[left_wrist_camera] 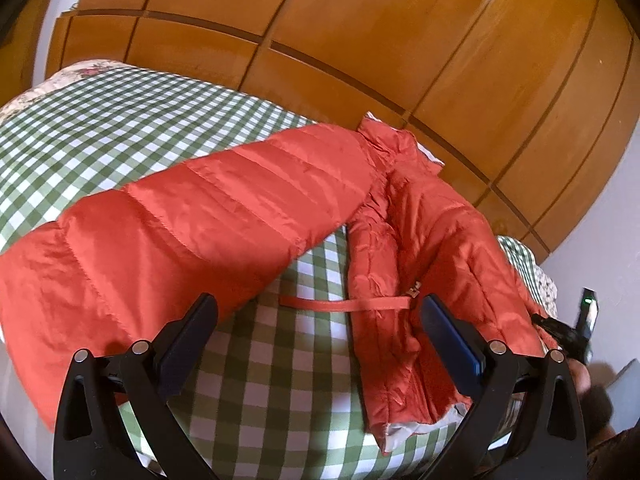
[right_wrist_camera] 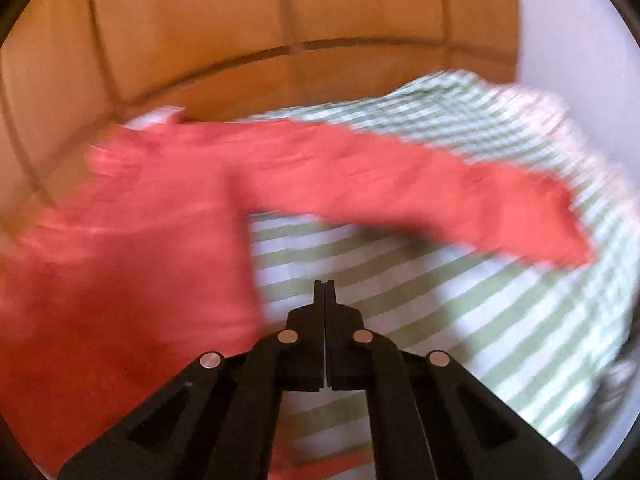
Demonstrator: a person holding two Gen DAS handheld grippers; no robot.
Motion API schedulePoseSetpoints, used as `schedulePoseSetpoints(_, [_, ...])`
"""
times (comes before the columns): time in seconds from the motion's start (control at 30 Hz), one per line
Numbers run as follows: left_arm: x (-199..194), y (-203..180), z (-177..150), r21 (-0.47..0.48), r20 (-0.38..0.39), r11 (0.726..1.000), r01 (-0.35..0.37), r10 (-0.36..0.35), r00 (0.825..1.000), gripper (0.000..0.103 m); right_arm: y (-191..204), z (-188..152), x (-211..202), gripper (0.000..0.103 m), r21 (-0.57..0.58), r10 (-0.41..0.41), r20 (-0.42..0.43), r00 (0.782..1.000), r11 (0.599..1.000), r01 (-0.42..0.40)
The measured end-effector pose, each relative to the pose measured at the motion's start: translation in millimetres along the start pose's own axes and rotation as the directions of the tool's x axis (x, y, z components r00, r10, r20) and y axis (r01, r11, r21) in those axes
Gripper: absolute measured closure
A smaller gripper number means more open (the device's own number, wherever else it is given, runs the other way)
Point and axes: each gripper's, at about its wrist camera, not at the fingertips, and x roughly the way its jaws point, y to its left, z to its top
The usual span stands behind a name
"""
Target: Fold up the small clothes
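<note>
An orange-red quilted jacket [left_wrist_camera: 224, 216] lies on a bed with a green-and-white checked cover [left_wrist_camera: 120, 120]. One sleeve stretches out to the left and the body [left_wrist_camera: 432, 248] runs down the right, with a thin orange strap [left_wrist_camera: 340, 304] across the gap. My left gripper [left_wrist_camera: 320, 308] hovers open over the cover between sleeve and body, holding nothing. The right wrist view is blurred. It shows the jacket [right_wrist_camera: 132, 248] at left, its sleeve [right_wrist_camera: 440, 196] reaching right. My right gripper [right_wrist_camera: 324, 286] is shut and empty above the cover [right_wrist_camera: 460, 312], just right of the jacket's body.
Wooden wardrobe doors [left_wrist_camera: 360, 40] stand close behind the bed. A pale wall [left_wrist_camera: 600, 248] is at the right. A floral sheet edge [left_wrist_camera: 100, 70] shows at the far left of the bed. A black device with a green light [left_wrist_camera: 576, 328] and a hand [left_wrist_camera: 580, 376] sit at the right edge.
</note>
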Motion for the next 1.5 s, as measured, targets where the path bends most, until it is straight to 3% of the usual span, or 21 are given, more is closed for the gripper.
schedulePoseSetpoints(0.07, [3.3, -3.0, -1.7, 0.016, -0.016, 1.000, 0.017, -0.017, 1.000, 0.003, -18.2, 0.3, 11.2, 0.103, 0.024, -0.060, -0.049, 0.997, 0.998, 0.061])
schedulePoseSetpoints(0.13, [6.3, -7.0, -4.6, 0.030, -0.023, 0.999, 0.039, -0.038, 0.999, 0.003, -26.4, 5.5, -7.6, 0.099, 0.131, 0.051, -0.015, 0.999, 0.990, -0.048])
schedulePoseSetpoints(0.17, [10.5, -8.8, -6.1, 0.033, -0.039, 0.998, 0.056, -0.054, 0.998, 0.003, -20.7, 9.1, -19.7, 0.099, 0.125, 0.072, 0.022, 0.997, 0.989, -0.074])
schedulePoseSetpoints(0.2, [14.6, -10.5, -7.5, 0.034, -0.057, 0.997, 0.069, -0.067, 0.996, 0.003, -10.3, 12.4, -33.9, 0.092, 0.101, 0.085, 0.061, 0.994, 0.991, -0.091])
schedulePoseSetpoints(0.27, [29.4, -14.3, -11.5, 0.019, -0.105, 0.993, 0.113, -0.110, 0.988, 0.003, 22.1, 16.9, -61.7, 0.042, 0.033, 0.178, 0.145, 0.973, 0.982, -0.185])
schedulePoseSetpoints(0.33, [42.3, -15.7, -12.9, -0.020, -0.139, 0.986, 0.167, -0.169, 0.976, 0.003, 57.0, 18.8, -80.0, 0.033, -0.033, 0.327, 0.189, 0.926, 0.945, -0.327])
schedulePoseSetpoints(0.43, [59.9, -11.7, -8.7, -0.116, -0.158, 0.962, 0.247, -0.263, 0.952, 0.003, 98.5, 21.0, -78.9, 0.017, -0.071, 0.459, 0.178, 0.871, 0.888, -0.454])
schedulePoseSetpoints(0.5, [66.6, -13.3, -5.9, -0.142, -0.155, 0.951, 0.274, -0.295, 0.943, 0.003, 113.9, 26.7, -63.7, 0.011, -0.074, 0.505, 0.160, 0.848, 0.863, -0.500])
schedulePoseSetpoints(0.53, [69.0, -16.2, -6.0, -0.135, -0.158, 0.950, 0.282, -0.302, 0.940, 0.003, 120.3, 26.3, -54.1, 0.009, -0.078, 0.513, 0.138, 0.847, 0.858, -0.507])
schedulePoseSetpoints(0.67, [76.0, -23.2, -4.6, -0.095, -0.193, 0.942, 0.322, -0.335, 0.922, 0.003, 129.6, 21.1, 4.9, 0.009, -0.094, 0.392, -0.038, 0.919, 0.914, -0.394])
schedulePoseSetpoints(0.77, [80.5, -17.2, -3.5, -0.115, -0.195, 0.940, 0.322, -0.339, 0.920, 0.014, 110.2, 15.4, 25.3, 0.010, -0.135, 0.317, -0.043, 0.948, 0.938, -0.320])
schedulePoseSetpoints(0.83, [87.5, -16.6, -3.8, -0.137, -0.222, 0.938, 0.318, -0.342, 0.913, 0.042, 102.1, 15.7, 28.3, 0.010, -0.131, 0.322, -0.046, 0.945, 0.936, -0.326])
schedulePoseSetpoints(0.87, [92.8, -18.2, -3.8, -0.146, -0.243, 0.937, 0.317, -0.344, 0.907, 0.049, 101.7, 15.1, 30.7, 0.010, -0.134, 0.325, -0.050, 0.944, 0.935, -0.329])
schedulePoseSetpoints(0.9, [98.4, -21.8, -4.0, -0.137, -0.268, 0.946, 0.294, -0.321, 0.908, 0.074, 103.4, 14.4, 30.6, 0.009, -0.151, 0.318, -0.053, 0.947, 0.935, -0.322])
schedulePoseSetpoints(0.93, [104.2, -24.7, -2.4, -0.117, -0.294, 0.956, 0.269, -0.293, 0.910, 0.089, 106.9, 14.2, 31.2, 0.009, -0.187, 0.300, -0.056, 0.952, 0.934, -0.305])
schedulePoseSetpoints(1.03, [104.9, -27.0, 6.7, -0.046, -0.306, 0.974, 0.222, -0.226, 0.925, 0.096, 120.2, 12.1, 34.3, 0.007, -0.303, 0.244, -0.051, 0.968, 0.920, -0.248])
schedulePoseSetpoints(1.13, [89.2, -15.1, 22.7, 0.029, -0.275, 0.988, 0.153, -0.140, 0.951, 0.098, 117.6, 11.2, 37.2, 0.006, -0.295, 0.256, -0.060, 0.965, 0.919, -0.262])
schedulePoseSetpoints(1.2, [77.4, 3.3, 34.1, 0.030, -0.254, 0.992, 0.120, -0.109, 0.961, 0.098, 118.2, 10.2, 38.0, 0.004, -0.291, 0.246, -0.052, 0.968, 0.923, -0.251])
schedulePoseSetpoints(1.33, [58.1, 24.4, 39.7, 0.004, -0.255, 0.995, 0.104, -0.100, 0.962, 0.099, 119.1, 7.9, 37.7, 0.002, -0.284, 0.236, -0.056, 0.970, 0.928, -0.243])
schedulePoseSetpoints(1.43, [40.2, 22.2, 23.6, 0.045, -0.266, 0.996, 0.077, -0.062, 0.962, 0.100, 120.6, 9.7, 40.9, 0.002, -0.294, 0.239, -0.068, 0.969, 0.923, -0.248])
schedulePoseSetpoints(1.5, [42.5, 21.3, 16.0, 0.035, -0.271, 0.996, 0.088, -0.075, 0.960, 0.099, 120.2, 9.5, 41.8, 0.002, -0.300, 0.240, -0.064, 0.969, 0.921, -0.248])
